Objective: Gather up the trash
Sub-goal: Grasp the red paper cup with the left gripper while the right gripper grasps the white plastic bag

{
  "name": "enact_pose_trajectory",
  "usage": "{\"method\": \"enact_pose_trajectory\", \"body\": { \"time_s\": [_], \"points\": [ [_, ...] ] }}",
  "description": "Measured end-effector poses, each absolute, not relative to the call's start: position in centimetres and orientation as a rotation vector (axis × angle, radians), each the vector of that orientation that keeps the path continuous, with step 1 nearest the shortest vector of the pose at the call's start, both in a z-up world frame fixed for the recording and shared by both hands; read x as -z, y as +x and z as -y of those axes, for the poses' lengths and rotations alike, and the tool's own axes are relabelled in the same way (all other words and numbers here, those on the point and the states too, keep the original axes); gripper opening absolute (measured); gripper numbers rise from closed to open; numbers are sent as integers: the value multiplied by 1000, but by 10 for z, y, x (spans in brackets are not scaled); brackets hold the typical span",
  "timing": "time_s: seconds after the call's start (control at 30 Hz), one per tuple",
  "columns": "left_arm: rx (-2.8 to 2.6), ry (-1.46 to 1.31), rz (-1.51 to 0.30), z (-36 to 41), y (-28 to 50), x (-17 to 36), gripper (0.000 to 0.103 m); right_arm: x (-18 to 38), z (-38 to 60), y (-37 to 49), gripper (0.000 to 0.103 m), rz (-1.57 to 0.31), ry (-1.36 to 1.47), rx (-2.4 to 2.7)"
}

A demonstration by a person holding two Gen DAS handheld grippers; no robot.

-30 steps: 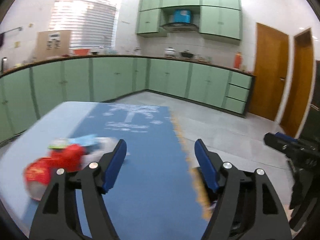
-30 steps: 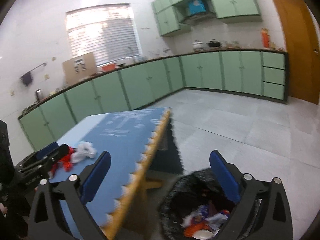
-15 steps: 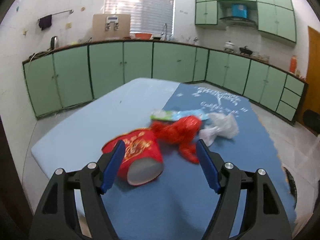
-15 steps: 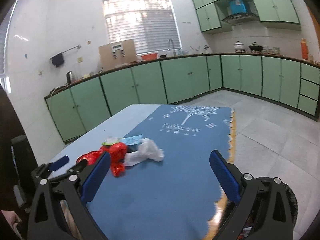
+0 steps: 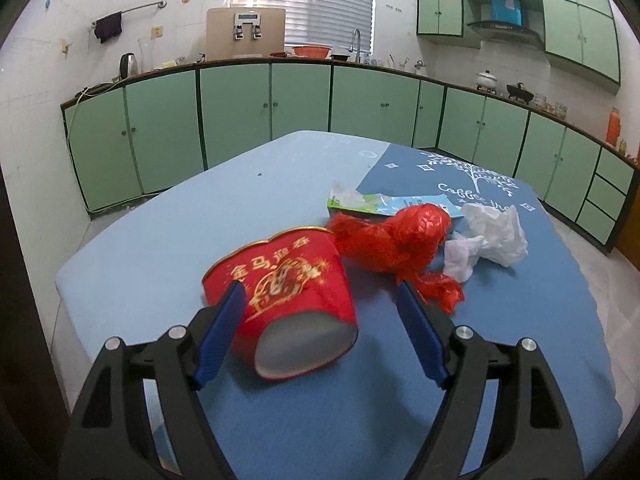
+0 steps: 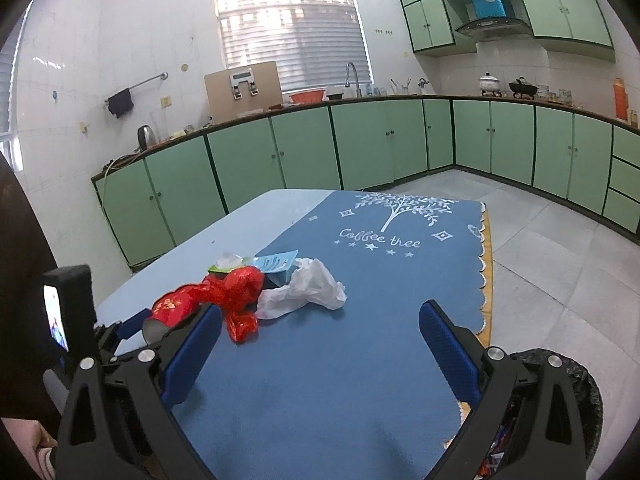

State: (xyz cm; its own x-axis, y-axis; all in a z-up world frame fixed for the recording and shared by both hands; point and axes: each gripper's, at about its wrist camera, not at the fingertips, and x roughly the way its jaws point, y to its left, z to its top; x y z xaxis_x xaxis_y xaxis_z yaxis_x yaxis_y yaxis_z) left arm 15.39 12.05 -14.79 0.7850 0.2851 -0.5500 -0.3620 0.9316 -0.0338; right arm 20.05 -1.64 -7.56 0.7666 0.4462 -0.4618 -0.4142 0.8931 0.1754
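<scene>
A red paper cup (image 5: 292, 296) lies on its side on the blue table (image 5: 168, 220), its mouth toward me. Behind it lie a crumpled red plastic bag (image 5: 400, 240), a white plastic bag (image 5: 488, 236) and a green and blue wrapper (image 5: 380, 202). My left gripper (image 5: 320, 304) is open, its fingers on either side of the cup, not touching. My right gripper (image 6: 320, 332) is open and empty above the table, right of the trash pile: cup (image 6: 172, 308), red bag (image 6: 236, 292), white bag (image 6: 308, 288). The left gripper (image 6: 132, 326) shows at the cup.
A bin lined with a black bag (image 6: 576, 384), holding trash, stands on the floor by the table's right edge. Green cabinets (image 6: 360, 140) line the walls. The tiled floor (image 6: 560, 264) lies to the right.
My left gripper swung left from the table's right edge and closed in on the red cup. My right gripper turned from over the bin to face the table.
</scene>
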Motion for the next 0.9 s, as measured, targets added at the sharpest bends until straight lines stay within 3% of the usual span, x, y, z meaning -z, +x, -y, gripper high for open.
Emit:
{"method": "enact_pose_trajectory", "body": {
  "time_s": [0.2, 0.27, 0.3, 0.57, 0.9],
  "points": [
    [-351, -142, -569, -121, 161, 149, 72, 81, 16, 206, 97, -530, 65, -463],
    [-353, -147, -562, -122, 160, 149, 55, 82, 15, 206, 97, -530, 65, -463],
    [-354, -149, -562, -123, 160, 149, 51, 83, 15, 207, 97, -532, 65, -463],
    [-323, -173, -525, -125, 152, 144, 36, 88, 7, 207, 97, -542, 51, -476],
    [-310, -203, -456, -133, 139, 130, 35, 94, -10, 221, 96, -558, 42, -512]
  ]
}}
